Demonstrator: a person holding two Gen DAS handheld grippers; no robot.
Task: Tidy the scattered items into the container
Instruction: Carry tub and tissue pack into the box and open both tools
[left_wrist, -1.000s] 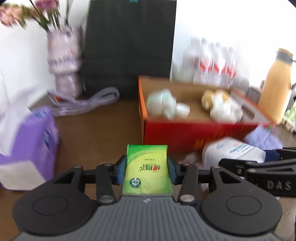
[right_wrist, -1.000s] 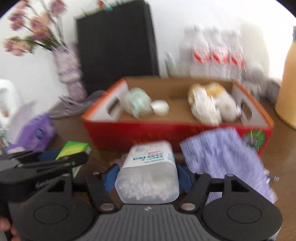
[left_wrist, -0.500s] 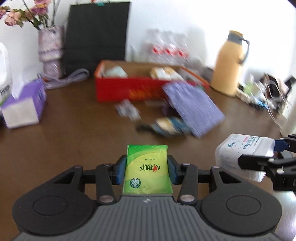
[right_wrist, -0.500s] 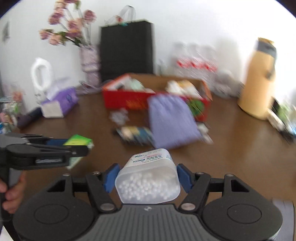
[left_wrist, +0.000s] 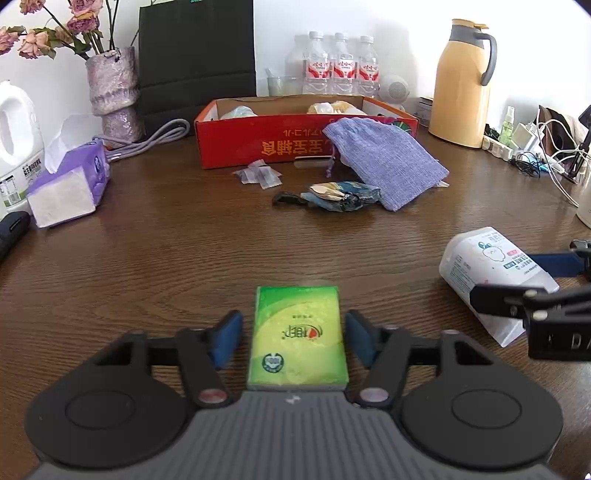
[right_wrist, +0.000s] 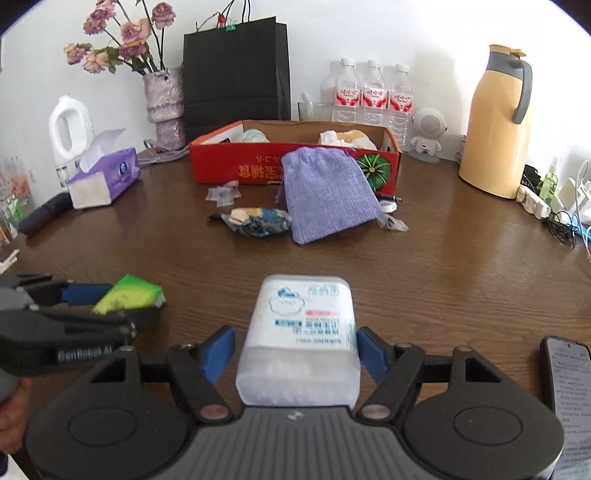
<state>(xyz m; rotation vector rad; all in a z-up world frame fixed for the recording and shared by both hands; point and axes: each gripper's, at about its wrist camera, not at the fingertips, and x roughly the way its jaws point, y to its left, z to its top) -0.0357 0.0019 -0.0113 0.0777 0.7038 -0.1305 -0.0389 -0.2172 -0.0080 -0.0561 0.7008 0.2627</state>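
Note:
A green tissue pack (left_wrist: 297, 338) lies on the brown table between the fingers of my left gripper (left_wrist: 293, 332), whose blue pads stand a little apart from its sides. A white plastic box of cotton swabs (right_wrist: 301, 341) lies between the fingers of my right gripper (right_wrist: 295, 349), also with gaps at the pads. The red cardboard box (left_wrist: 306, 134) stands far back and holds some wrapped items. A purple cloth pouch (right_wrist: 327, 192), a dark snack wrapper (right_wrist: 256, 220) and small clear packets (right_wrist: 223, 192) lie in front of it.
A purple tissue box (left_wrist: 68, 184) and white jug (left_wrist: 16, 140) stand at left. A vase (left_wrist: 112, 92), black bag (left_wrist: 197, 59), water bottles (left_wrist: 340, 66) and yellow thermos (left_wrist: 463, 79) line the back. Cables (left_wrist: 546, 147) lie at right. A phone (right_wrist: 567, 376) lies near right.
Both grippers have pulled far back from the red box to the near table. Both have opened, and the green pack and the swab box now rest on the table.

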